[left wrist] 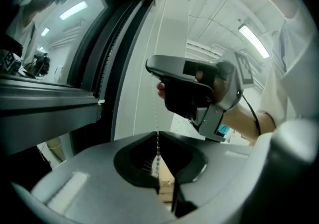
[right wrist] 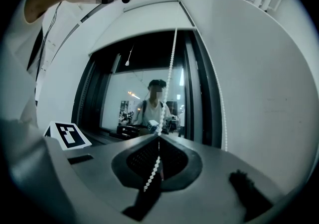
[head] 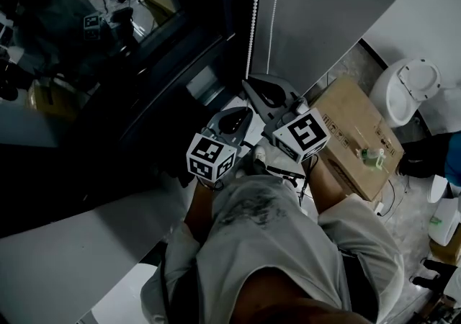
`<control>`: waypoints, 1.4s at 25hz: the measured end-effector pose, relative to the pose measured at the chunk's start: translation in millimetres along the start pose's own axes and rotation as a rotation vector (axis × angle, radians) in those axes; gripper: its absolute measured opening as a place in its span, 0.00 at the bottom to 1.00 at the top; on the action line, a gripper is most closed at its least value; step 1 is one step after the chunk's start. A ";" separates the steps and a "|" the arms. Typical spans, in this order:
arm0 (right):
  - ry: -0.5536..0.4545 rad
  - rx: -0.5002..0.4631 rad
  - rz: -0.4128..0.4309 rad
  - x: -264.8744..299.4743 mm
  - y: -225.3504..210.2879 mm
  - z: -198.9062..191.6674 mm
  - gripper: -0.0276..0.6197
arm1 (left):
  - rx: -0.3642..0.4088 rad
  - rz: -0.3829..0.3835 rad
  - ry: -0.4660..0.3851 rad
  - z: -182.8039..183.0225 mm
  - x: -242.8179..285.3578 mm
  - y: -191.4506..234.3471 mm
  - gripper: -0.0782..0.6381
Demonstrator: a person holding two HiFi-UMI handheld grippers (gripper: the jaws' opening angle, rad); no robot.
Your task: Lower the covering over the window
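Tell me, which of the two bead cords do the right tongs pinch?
The window-side cord, running down between them; the wall-side cord hangs free.

Head view looks steeply down; both gripper views (close, angled upward) share the bead chain [left wrist: 157,151].

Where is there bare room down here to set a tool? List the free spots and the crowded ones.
Free: the pale strip under the window, seemingly a sill; most of the cardboard box top, beside a small green item. Crowded: around the bead chain, which the left gripper and right gripper both clamp, and the cluttered floor right of the box.
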State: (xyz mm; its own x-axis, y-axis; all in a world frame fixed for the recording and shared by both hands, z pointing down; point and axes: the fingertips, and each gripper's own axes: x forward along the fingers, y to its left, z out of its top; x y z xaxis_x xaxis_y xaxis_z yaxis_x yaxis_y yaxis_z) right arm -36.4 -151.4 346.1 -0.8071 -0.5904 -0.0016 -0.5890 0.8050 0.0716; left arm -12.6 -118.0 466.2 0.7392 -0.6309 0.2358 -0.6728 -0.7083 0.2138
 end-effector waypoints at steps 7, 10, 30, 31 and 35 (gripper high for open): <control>-0.011 -0.005 -0.016 -2.9 -4.1 -1.7 0.07 | 0.009 0.023 -0.104 40.1 -25.5 0.6 0.22; -0.009 -0.001 -0.020 -3.8 -4.8 -3.9 0.07 | 0.031 0.023 -0.182 76.9 -37.4 2.5 0.26; 0.003 -0.030 -0.015 -4.1 0.6 -6.8 0.07 | 0.230 -0.039 -0.430 235.3 -18.2 -12.7 0.14; 0.004 -0.032 -0.014 -4.0 0.6 -6.7 0.07 | 0.227 -0.040 -0.433 234.8 -18.7 -12.8 0.14; 0.036 -0.039 -0.009 -3.6 1.9 -17.6 0.07 | 0.219 -0.028 -0.410 224.4 -17.1 -8.8 0.13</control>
State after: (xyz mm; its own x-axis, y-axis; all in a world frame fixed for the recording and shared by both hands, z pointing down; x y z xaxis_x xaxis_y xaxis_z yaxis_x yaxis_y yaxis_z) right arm -33.9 -148.8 363.7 -0.7996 -0.5996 0.0333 -0.5933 0.7973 0.1110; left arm -12.2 -172.1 247.5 0.7381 -0.6525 -0.1714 -0.6624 -0.7491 -0.0010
